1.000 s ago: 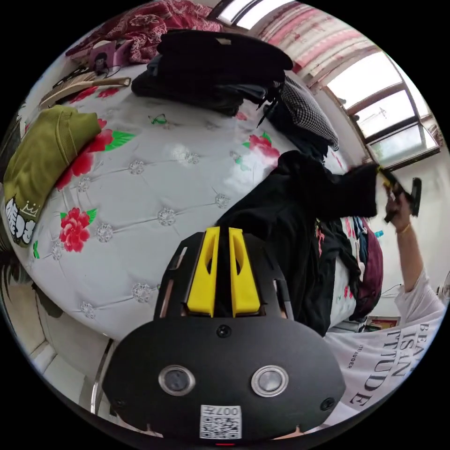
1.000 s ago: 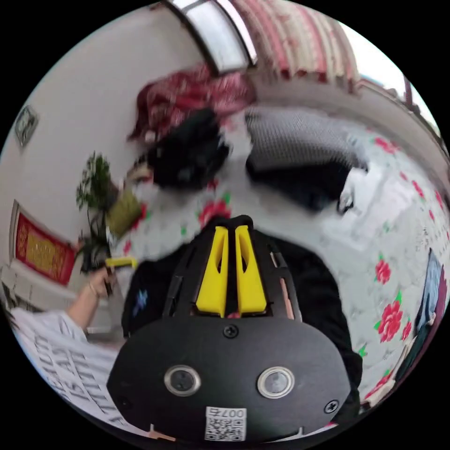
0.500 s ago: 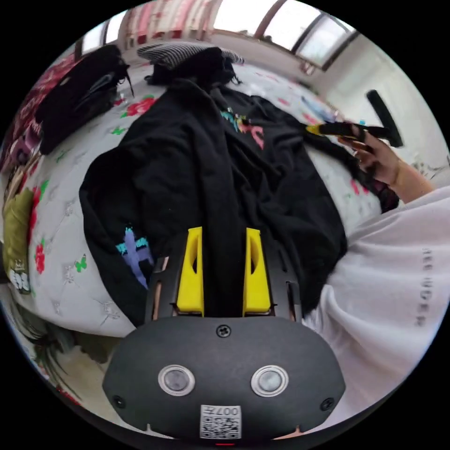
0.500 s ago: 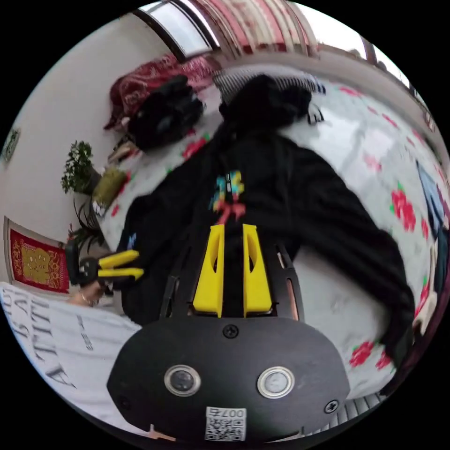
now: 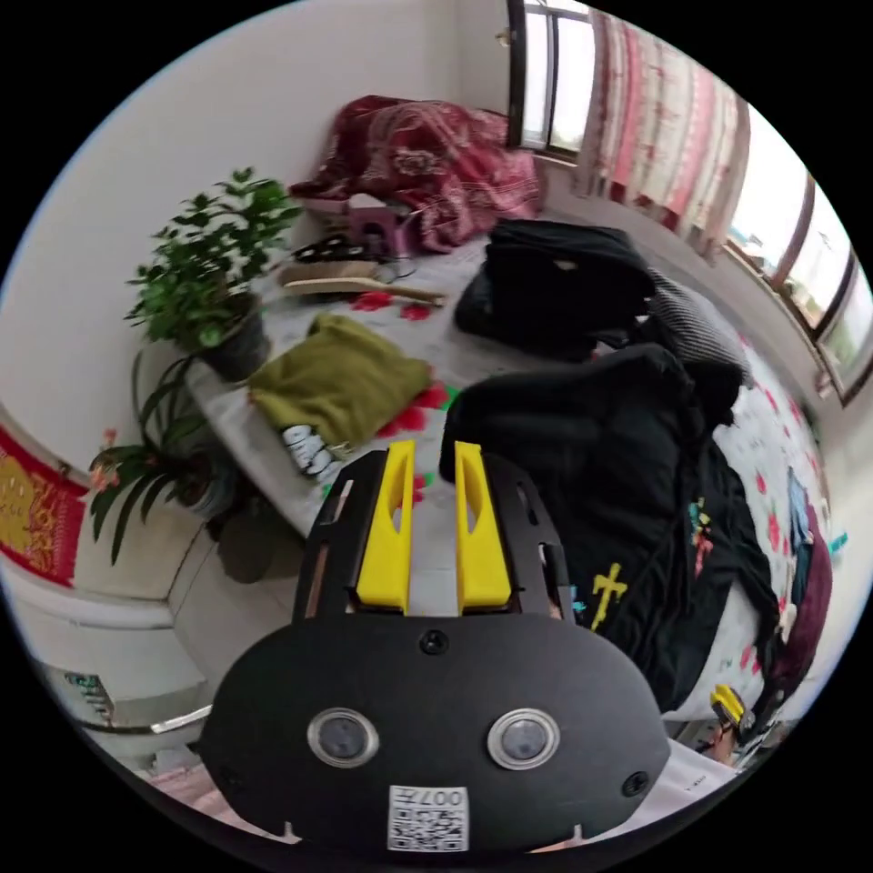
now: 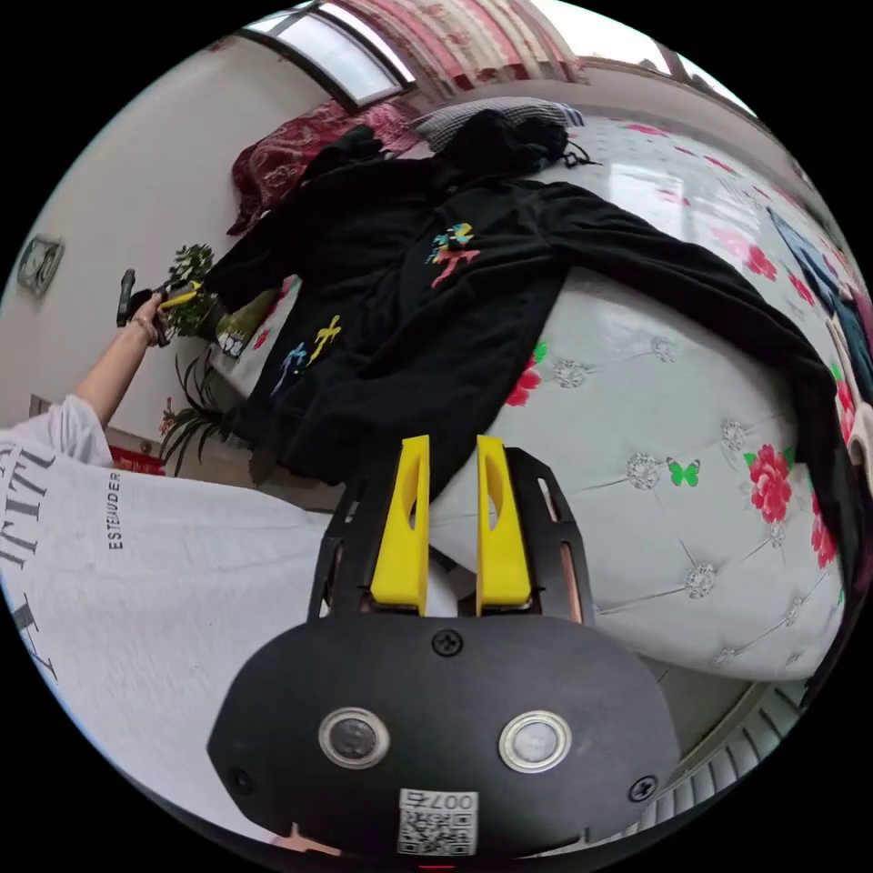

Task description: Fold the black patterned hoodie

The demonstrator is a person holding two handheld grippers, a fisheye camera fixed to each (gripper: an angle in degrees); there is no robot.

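The black patterned hoodie (image 6: 409, 300) lies spread across the flowered bed (image 6: 655, 455), its hood toward the striped pillow (image 6: 509, 114), one sleeve running along the bed's right side and its hem hanging over the near edge. In the left gripper view the hoodie (image 5: 627, 473) bunches up beside a folded olive garment (image 5: 336, 386) and a pile of dark clothes (image 5: 555, 282). The left tool (image 5: 429, 455) hangs with its yellow jaws slightly apart and nothing between them, near the hoodie's edge. The right tool (image 6: 452, 450) is likewise parted and empty, above the bed's edge beside the person's white shirt (image 6: 136, 582). Far off, a hand (image 6: 145, 314) holds the left tool, seemingly close to a sleeve end, though it is too small to judge.
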